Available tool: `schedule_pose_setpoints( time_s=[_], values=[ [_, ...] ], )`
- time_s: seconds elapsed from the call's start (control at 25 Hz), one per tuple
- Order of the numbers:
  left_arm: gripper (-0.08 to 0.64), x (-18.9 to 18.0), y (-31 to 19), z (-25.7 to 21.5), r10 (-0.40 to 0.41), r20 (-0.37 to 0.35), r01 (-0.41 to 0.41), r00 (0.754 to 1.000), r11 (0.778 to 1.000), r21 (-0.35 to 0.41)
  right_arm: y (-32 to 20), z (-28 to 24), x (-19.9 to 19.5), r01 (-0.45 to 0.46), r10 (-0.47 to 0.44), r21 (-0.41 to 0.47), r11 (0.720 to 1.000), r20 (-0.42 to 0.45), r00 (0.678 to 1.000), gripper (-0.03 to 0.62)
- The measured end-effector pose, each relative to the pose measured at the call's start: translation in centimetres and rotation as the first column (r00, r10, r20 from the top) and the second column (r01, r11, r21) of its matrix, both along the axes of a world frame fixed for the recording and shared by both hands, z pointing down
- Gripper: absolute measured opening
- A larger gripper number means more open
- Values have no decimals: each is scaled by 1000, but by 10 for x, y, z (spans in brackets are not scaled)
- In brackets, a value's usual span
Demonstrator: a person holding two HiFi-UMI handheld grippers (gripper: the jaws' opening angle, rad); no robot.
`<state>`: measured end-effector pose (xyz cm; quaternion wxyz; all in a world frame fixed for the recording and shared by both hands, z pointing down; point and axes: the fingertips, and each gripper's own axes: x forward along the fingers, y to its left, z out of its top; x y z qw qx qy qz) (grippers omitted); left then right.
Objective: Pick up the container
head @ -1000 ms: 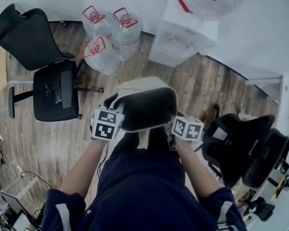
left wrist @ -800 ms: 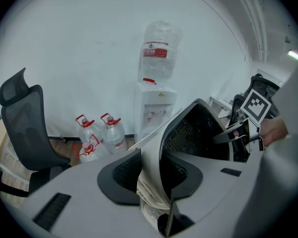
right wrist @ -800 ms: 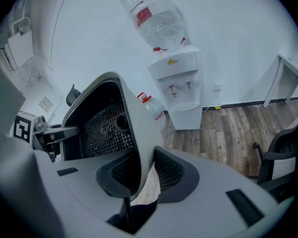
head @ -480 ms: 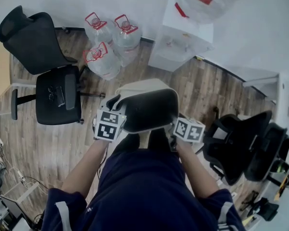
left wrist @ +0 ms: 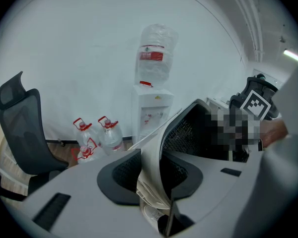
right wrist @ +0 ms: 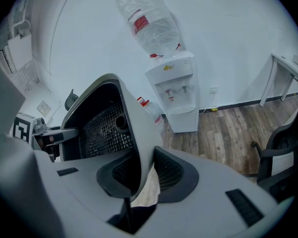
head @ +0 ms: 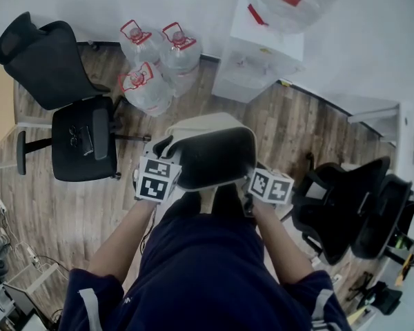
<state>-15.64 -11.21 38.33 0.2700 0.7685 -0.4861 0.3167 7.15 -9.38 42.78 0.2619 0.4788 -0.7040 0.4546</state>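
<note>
The container (head: 210, 150) is a cream bin with a dark mesh inside, held up in front of the person's body above the wood floor. My left gripper (head: 167, 163) is shut on the container's left wall (left wrist: 151, 157), which stands pinched between the dark pads (left wrist: 120, 175). My right gripper (head: 251, 175) is shut on the opposite wall (right wrist: 134, 133), its pads (right wrist: 171, 170) pressing on both faces. The bin's dark inside (right wrist: 102, 128) shows in the right gripper view, and the other gripper's marker cube shows beyond it.
A white water dispenser (head: 259, 54) with a bottle on top stands against the far wall. Three water jugs (head: 155, 57) sit on the floor beside it. A black office chair (head: 79, 133) is at the left, more black chairs (head: 345, 205) at the right.
Both grippers keep the same hold on the container. The floor, the jugs and the chairs have shifted slightly in the head view.
</note>
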Motion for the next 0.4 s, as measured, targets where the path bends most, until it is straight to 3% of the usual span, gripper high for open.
schedule_pose_setpoints(
  time_s=[0.4],
  values=[
    [115, -2, -1, -2, 2, -9, -2, 1000, 1000, 1, 1, 1, -2, -2, 2, -1, 1000, -3, 1000, 87]
  ],
)
